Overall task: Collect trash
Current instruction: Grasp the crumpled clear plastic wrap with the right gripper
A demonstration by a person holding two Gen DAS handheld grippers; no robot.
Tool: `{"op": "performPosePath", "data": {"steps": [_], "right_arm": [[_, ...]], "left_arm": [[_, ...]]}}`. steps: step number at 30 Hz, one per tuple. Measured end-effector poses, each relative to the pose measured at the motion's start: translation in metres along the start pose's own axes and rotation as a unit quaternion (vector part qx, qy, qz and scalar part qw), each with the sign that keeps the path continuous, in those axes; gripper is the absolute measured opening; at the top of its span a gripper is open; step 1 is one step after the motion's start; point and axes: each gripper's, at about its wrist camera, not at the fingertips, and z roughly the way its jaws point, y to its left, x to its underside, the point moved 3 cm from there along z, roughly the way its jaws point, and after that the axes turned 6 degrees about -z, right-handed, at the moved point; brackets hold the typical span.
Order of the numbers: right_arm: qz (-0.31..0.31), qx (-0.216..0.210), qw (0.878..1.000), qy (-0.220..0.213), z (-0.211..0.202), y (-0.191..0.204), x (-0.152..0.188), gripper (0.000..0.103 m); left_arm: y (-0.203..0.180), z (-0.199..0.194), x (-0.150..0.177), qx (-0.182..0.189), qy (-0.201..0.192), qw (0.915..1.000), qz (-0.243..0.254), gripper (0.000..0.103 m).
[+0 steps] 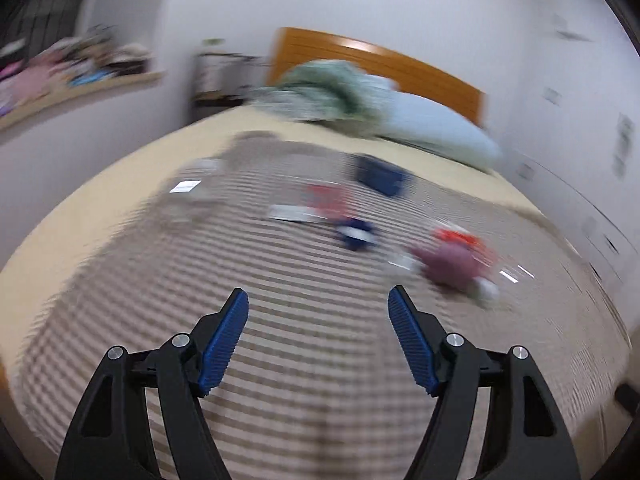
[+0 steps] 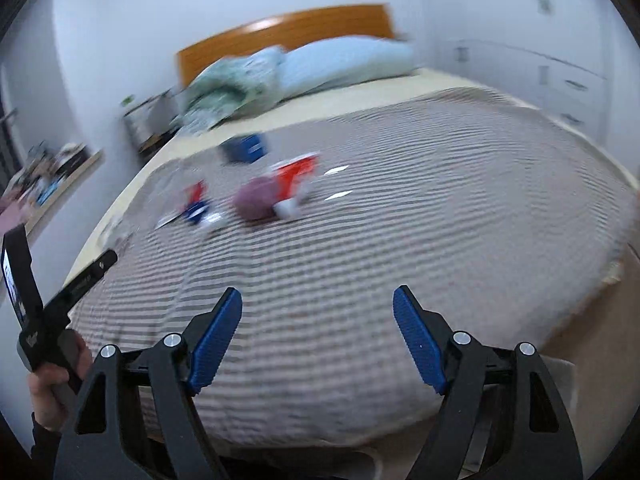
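Trash [image 1: 452, 264] lies beyond both empty, spread hand-held grippers [image 1: 318, 308].

Litter [image 1: 352, 232] on bed [image 1: 280, 340], before pillows [image 1: 432, 124]

trash: blurred litter scattered on the striped bedspread | dark blue box [image 1: 382, 176] farthest | red-and-white packet [image 2: 294, 174] touching mauve lump [image 2: 256, 198] | small blue-white piece [image 1: 356, 234] between | flat white wrapper [image 1: 286, 213] leftmost

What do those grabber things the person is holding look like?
Each is a black plastic claw with two long fingers. The left gripper and right gripper both have ridged blue pads, like this pad, and shiny silver bolts at the joints. The person's hand shows a dark sleeve at the wrist.
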Motion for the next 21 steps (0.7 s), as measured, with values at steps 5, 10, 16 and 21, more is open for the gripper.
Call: {"op": "performPosePath", "data": {"steps": [5,10,16,21], "right_arm": [[-0.020,-0.064,0.996,0.051,0.084,0.071,-0.034,0.075],[0.018,-0.086,0.993,0.083,0.169,0.111,-0.072,0.075],[-0.006,-0.011,0.991,0.130,0.251,0.133,-0.081,0.025],[-0.037,-0.039,0.995,0.087,0.215,0.139,-0.055,0.013]], "left_arm": [[0.070,0.025,-0.016,-0.097,-0.001,0.9941,-0.048,0.073],[0.113,0.030,-0.022,-0.100,0.019,0.9883,-0.113,0.073],[0.113,0.047,-0.017,-0.133,0.041,0.9884,-0.060,0.073],[0.123,0.059,-0.009,-0.139,0.071,0.9847,-0.076,0.074]]}}
